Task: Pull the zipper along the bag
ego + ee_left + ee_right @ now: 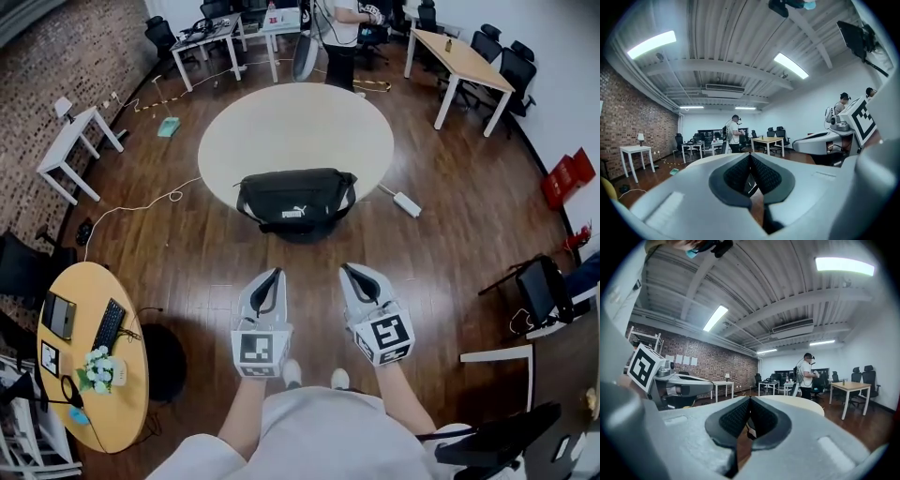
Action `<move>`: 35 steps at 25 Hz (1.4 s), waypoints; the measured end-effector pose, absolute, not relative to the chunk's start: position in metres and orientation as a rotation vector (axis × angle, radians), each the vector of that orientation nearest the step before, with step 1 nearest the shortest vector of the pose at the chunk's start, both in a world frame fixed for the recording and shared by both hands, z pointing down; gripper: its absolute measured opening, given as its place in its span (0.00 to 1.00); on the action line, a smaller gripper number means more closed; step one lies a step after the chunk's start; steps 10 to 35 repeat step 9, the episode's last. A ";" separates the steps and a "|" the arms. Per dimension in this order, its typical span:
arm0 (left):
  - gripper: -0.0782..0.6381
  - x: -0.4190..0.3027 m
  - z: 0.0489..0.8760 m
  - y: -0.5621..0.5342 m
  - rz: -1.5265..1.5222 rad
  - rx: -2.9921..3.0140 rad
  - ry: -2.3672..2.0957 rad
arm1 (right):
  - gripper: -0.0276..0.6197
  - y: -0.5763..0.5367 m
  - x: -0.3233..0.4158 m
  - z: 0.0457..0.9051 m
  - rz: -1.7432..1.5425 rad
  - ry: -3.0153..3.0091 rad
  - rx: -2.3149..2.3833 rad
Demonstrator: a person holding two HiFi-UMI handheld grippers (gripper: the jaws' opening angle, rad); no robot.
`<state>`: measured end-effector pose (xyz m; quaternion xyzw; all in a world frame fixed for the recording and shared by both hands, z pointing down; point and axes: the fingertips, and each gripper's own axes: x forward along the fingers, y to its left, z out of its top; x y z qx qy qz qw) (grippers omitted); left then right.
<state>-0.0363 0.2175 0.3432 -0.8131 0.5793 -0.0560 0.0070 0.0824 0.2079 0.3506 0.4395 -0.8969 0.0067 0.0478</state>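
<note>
A black bag (296,199) with a white logo lies at the near edge of the round cream table (281,127). My left gripper (278,272) and right gripper (345,268) hang side by side over the wood floor, well short of the bag, both shut on nothing. In the left gripper view the black pads (740,174) of the left gripper (750,157) meet at their tips, with only a sliver of the bag seen below them. The right gripper (750,400) shows the same, pads (736,418) touching. Both point level across the room.
A person (342,28) stands beyond the round table among desks and office chairs. A white power strip (407,203) lies on the floor right of the table. A small round wooden table (94,361) with a keyboard stands at my left. A black chair (539,291) is at my right.
</note>
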 end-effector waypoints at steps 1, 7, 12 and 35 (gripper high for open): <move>0.13 -0.043 0.343 0.219 -0.171 -2.540 1.816 | 0.03 0.210 0.077 0.351 0.020 -2.735 1.342; 0.13 -0.070 0.348 0.221 -0.138 -2.556 1.853 | 0.03 0.214 0.060 0.347 -0.027 -2.710 1.336; 0.13 -0.073 0.347 0.221 -0.131 -2.564 1.847 | 0.03 0.212 0.058 0.349 -0.023 -2.699 1.346; 0.13 -0.073 0.347 0.221 -0.131 -2.564 1.847 | 0.03 0.212 0.058 0.349 -0.023 -2.699 1.346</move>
